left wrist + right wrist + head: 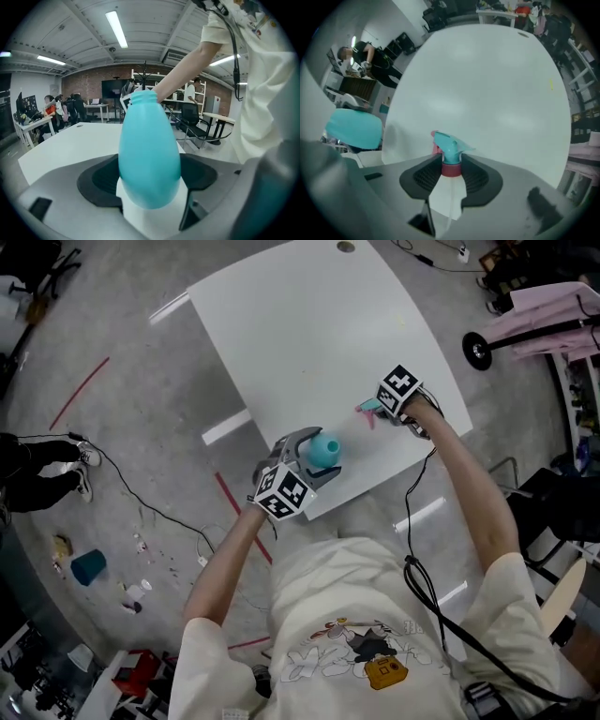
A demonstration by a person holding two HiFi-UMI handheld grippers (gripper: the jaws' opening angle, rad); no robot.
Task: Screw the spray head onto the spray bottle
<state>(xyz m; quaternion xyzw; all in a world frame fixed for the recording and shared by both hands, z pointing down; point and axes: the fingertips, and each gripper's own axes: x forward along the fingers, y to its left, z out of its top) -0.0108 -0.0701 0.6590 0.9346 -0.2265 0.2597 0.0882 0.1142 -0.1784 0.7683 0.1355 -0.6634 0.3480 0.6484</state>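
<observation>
White worktop [309,334] over a grey concrete floor. The teal spray bottle [149,154], neck open, is pinched in your left claw [151,180] near the worktop's near edge. The spray head [450,149], teal with 1 red collar, lies well apart to the right. Your right claw [451,172], pointing steeply down, pinches that collar.

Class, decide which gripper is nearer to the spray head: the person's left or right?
Right. The right gripper has the spray head between its jaws; the left gripper is apart from it, further left in the head view, clamped on the bottle.
</observation>
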